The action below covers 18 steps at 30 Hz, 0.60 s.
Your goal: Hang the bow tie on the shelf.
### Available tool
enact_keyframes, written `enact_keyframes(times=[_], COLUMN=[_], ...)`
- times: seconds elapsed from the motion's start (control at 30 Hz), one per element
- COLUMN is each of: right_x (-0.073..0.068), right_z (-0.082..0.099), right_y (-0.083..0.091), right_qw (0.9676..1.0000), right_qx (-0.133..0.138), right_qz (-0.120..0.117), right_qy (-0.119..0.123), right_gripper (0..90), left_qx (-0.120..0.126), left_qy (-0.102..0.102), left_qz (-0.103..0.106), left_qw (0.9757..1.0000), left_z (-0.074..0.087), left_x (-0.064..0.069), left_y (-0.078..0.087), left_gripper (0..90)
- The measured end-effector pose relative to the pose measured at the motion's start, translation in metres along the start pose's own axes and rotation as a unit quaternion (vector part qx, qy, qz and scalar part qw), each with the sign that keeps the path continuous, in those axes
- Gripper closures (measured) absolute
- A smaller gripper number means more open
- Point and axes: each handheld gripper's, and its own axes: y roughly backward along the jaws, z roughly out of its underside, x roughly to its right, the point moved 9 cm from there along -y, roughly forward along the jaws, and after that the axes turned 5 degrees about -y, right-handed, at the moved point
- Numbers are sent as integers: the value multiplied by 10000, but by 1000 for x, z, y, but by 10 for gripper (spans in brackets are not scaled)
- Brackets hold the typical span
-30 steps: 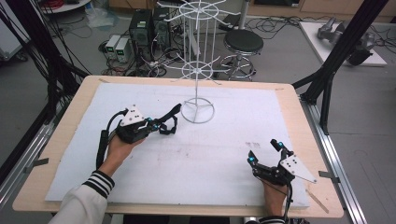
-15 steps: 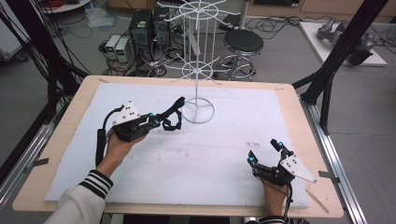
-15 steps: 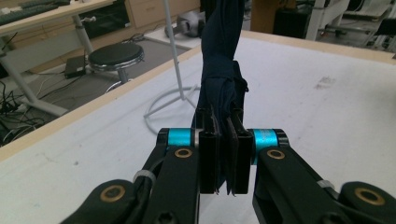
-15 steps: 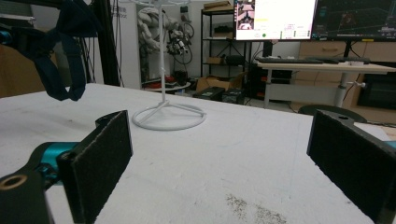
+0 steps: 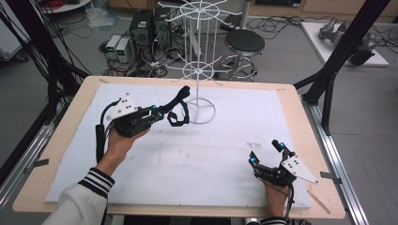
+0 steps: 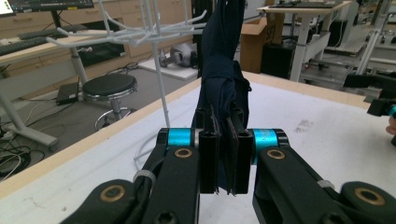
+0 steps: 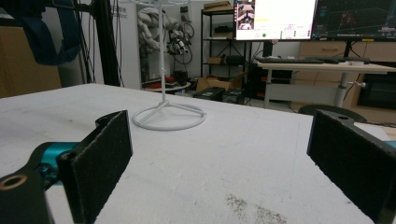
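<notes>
**Strap held up beside the rack**

My right hand-held gripper rests low on the near right of the desk, jaws wide and empty. My left hand-held gripper is raised over the desk's left half, its jaws clamped narrow on a dark strap. The strap's long axis runs up and away from the jaws toward the white wire rack, which stands just beyond and to the right. I judge hanging it on a rack arm is the likely move, and the left hand is far the nearer
</notes>
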Motion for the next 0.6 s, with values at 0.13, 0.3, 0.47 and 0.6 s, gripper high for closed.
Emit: enact_keyframes(times=[0.13,0.3,0.47,0.6], right_x=[0,0,0,0], right_z=[0,0,0,0], right_y=[0,0,0,0], right_qw=[10000,10000,10000,10000], right_qx=[-2,21,17,19], right_qz=[3,5,4,7], right_qy=[-3,8,11,5], right_gripper=[58,58,58,58], left_qx=[69,166,226,268], left_qy=[-7,-9,9,9], left_qz=[28,54,42,83], left_qw=[10000,9998,9997,9996], left_z=[-10,-21,-30,-36], left_x=[2,1,1,4], left_y=[0,-1,-6,-14], left_gripper=[851,851,851,851])
